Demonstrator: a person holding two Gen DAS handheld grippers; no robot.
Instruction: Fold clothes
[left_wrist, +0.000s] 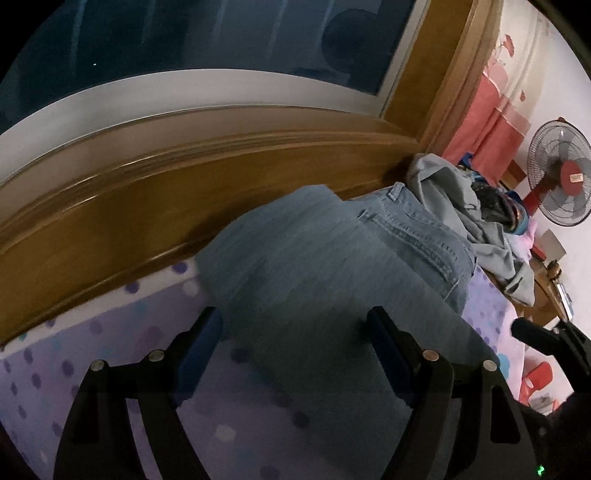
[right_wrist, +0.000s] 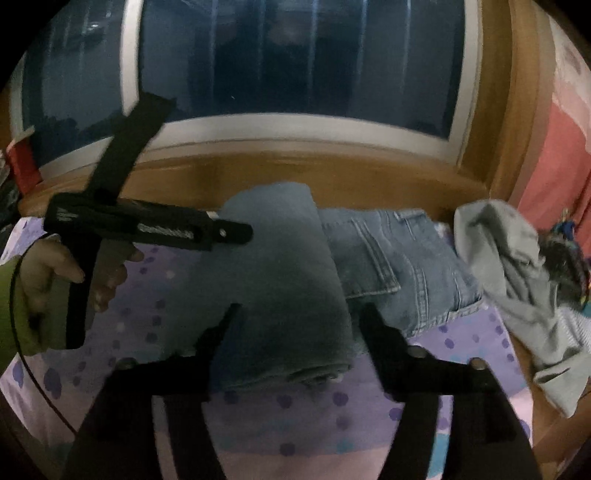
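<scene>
Light blue jeans (left_wrist: 314, 258) lie folded on the purple dotted bed sheet (left_wrist: 110, 350), legs doubled over the seat and pockets. My left gripper (left_wrist: 295, 328) hovers open over the folded legs with nothing pinched. In the right wrist view the jeans (right_wrist: 288, 277) lie across the middle. My right gripper (right_wrist: 299, 317) stands open with its fingers either side of the folded legs' near end, the pads off the cloth. The left gripper (right_wrist: 236, 233) comes in from the left, held by a hand (right_wrist: 55, 273) in a green sleeve.
A crumpled grey garment (right_wrist: 517, 266) lies right of the jeans, over dark patterned clothes (right_wrist: 565, 258). A wooden ledge (right_wrist: 332, 170) under a dark window runs behind the bed. A standing fan (left_wrist: 561, 173), a pink curtain (left_wrist: 476, 122) and a red chair (left_wrist: 539, 380) are at the right.
</scene>
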